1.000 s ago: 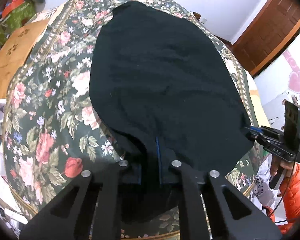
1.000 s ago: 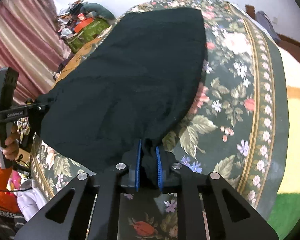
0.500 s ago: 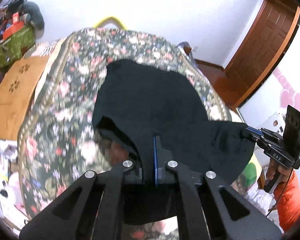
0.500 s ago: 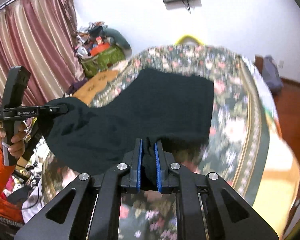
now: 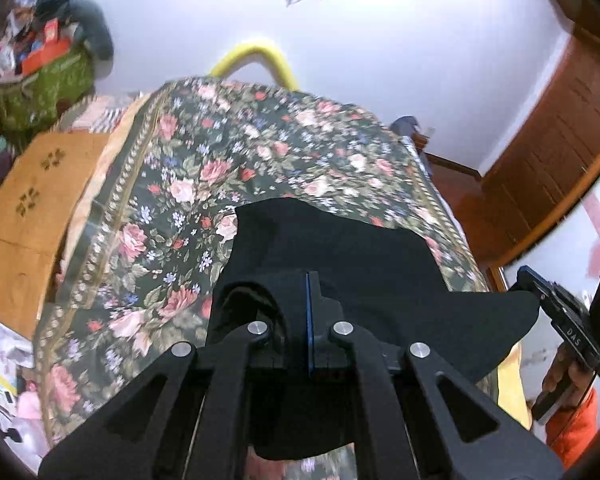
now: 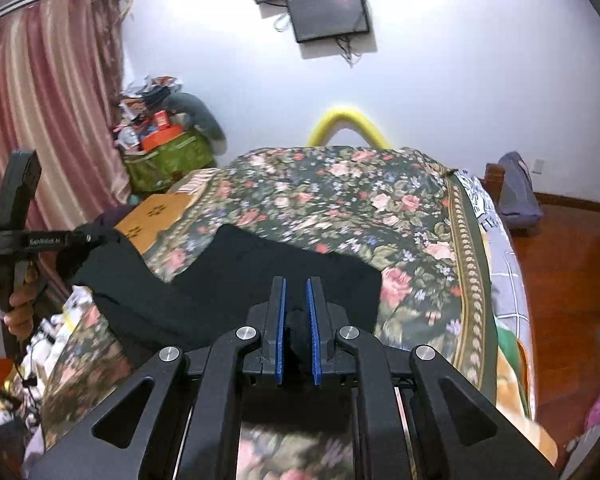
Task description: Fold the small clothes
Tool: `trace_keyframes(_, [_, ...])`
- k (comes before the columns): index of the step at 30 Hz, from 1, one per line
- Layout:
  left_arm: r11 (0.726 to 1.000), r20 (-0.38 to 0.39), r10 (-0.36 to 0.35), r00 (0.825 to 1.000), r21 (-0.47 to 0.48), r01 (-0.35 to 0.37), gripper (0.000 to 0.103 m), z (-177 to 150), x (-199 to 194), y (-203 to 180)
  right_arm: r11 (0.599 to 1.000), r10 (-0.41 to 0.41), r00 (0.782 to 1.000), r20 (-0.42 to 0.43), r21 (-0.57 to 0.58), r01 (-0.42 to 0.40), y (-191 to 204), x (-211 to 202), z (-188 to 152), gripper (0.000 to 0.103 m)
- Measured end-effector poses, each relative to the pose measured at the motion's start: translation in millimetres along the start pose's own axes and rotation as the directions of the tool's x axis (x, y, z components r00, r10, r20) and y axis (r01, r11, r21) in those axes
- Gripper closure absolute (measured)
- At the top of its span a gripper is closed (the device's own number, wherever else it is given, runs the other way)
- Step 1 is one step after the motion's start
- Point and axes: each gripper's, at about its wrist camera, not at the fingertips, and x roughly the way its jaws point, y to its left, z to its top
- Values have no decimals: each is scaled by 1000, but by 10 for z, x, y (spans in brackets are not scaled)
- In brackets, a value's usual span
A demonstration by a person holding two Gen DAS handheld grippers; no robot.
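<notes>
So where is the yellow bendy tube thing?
The yellow curved foam tube arches against the white wall behind the floral bedspread's far end.

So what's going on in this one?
A person with a gripper in each hand is folding a black garment on a floral bedspread. The left gripper and the right gripper are each shut on an edge of it, holding that edge raised off the bed. The far part of the garment lies on the bedspread. The fold is not yet laid down.
</notes>
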Motion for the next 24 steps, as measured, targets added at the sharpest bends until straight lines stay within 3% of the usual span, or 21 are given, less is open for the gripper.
trace_keyframes(6, [999,-114,6,994,-47,-11,100,191,812,251,998,-60,995,-74,-9,59,-245,689,29,95])
trace_keyframes(10, [994,-215,-31,976,-107,8,100,226,1303,429,996,-81,990,-115,23,84,-439,1072,17,95])
trace_keyframes(15, [990,-246,-100,964,-123,72,97,254,1434,526,996,-82,987,-138,32,87,-538,1248,-49,94])
trace_keyframes(17, [994,-260,-79,962,-97,56,89,295,1356,515,996,-67,988,-139,42,73,-558,1218,-43,93])
trace_keyframes(19, [998,-229,-23,973,-69,7,57,350,1199,513,997,-59,990,-131,51,67,-559,1159,2,92])
trace_keyframes(21, [999,-148,18,989,-33,-23,38,409,948,522,996,-67,992,-109,52,73,-552,1017,70,87])
trace_keyframes(22, [999,-107,26,994,-18,-28,35,428,797,532,996,-72,993,-97,48,77,-545,967,104,84])
trace_keyframes(24, [999,-74,36,997,-9,-37,31,436,604,562,996,-72,995,-64,44,75,-524,774,149,66])
